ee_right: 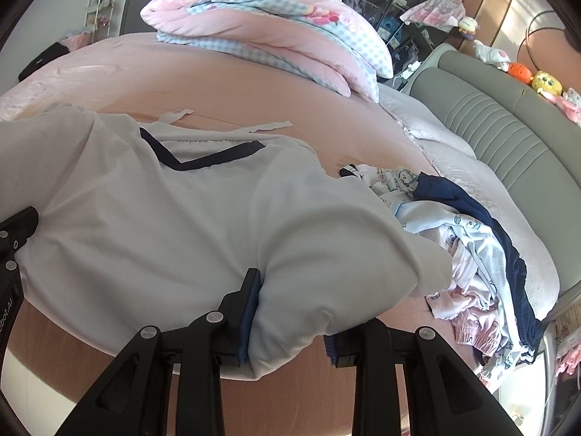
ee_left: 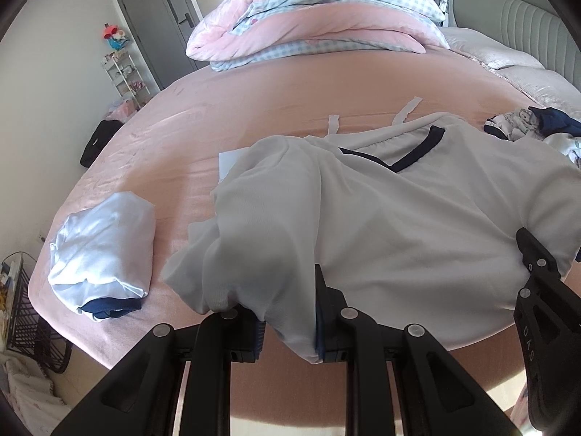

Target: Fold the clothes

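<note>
White shirt (ee_left: 417,218): our left gripper (ee_left: 288,327) and right gripper (ee_right: 290,327) both pinch its hem; we should carry both sides evenly over the bed (ee_left: 290,87).

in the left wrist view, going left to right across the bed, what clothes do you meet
folded light blue garment → white shirt with navy collar trim, held by both grippers → pile of unfolded clothes at the right edge
</note>
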